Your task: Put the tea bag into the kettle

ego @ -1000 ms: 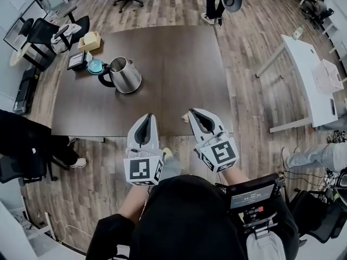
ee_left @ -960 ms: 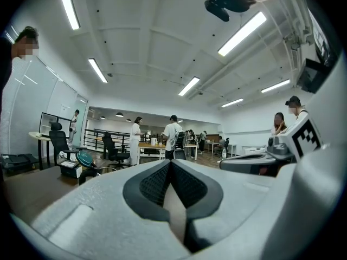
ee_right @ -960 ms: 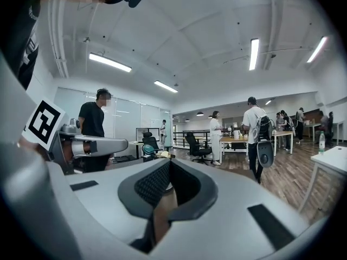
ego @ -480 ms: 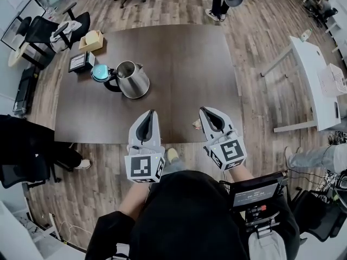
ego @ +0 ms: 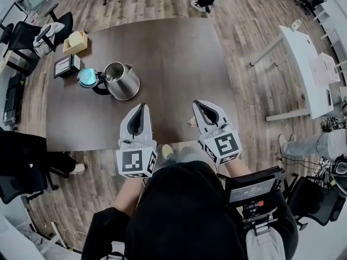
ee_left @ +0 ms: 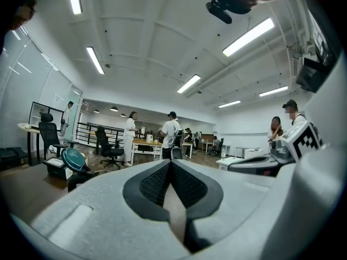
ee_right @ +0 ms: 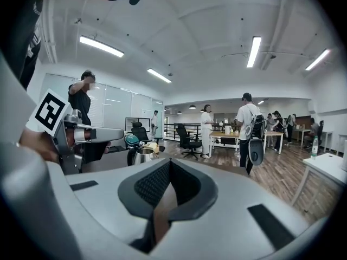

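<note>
2 grippers: left gripper (ego: 142,107), right gripper (ego: 198,104), jaws together, empty.
Done: 0 steps; tea bag (ego: 191,122) untouched.
Left: grasp it, carry to kettle (ego: 120,80), drop in.

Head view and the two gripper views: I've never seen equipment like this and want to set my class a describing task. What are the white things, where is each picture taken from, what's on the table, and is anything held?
There is no robot here. A person holds a white tool in each hand, the left gripper and the right gripper. Each has two jaws and a marker cube. The head view looks down from the person's head. Each gripper view looks along that tool's own jaws. On the dark table are a steel kettle with its teal lid open, a yellowish box, and what looks like the tea bag beside the right gripper. Both grippers are shut and hold nothing.
</note>
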A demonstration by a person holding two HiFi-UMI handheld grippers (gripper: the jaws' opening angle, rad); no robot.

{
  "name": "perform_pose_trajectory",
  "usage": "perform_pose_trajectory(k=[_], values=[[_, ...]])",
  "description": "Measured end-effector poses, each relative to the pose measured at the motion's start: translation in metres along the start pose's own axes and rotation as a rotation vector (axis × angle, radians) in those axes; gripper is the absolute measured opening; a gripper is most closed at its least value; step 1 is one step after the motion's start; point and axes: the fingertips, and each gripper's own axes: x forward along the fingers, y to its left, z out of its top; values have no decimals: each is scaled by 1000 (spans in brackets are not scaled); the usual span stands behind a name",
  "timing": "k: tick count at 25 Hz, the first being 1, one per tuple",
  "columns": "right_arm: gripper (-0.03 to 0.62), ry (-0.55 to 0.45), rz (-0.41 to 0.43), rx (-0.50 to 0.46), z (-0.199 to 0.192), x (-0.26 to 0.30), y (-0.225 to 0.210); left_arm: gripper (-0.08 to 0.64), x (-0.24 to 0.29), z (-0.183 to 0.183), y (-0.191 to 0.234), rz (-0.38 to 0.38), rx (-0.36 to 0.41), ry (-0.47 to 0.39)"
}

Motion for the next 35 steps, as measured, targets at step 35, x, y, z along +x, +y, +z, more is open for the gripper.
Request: perform_pose_trajectory(k=[35], values=[[160, 696, 425, -168, -200, -3, -28, -15, 33, 8, -13, 73, 6, 24]])
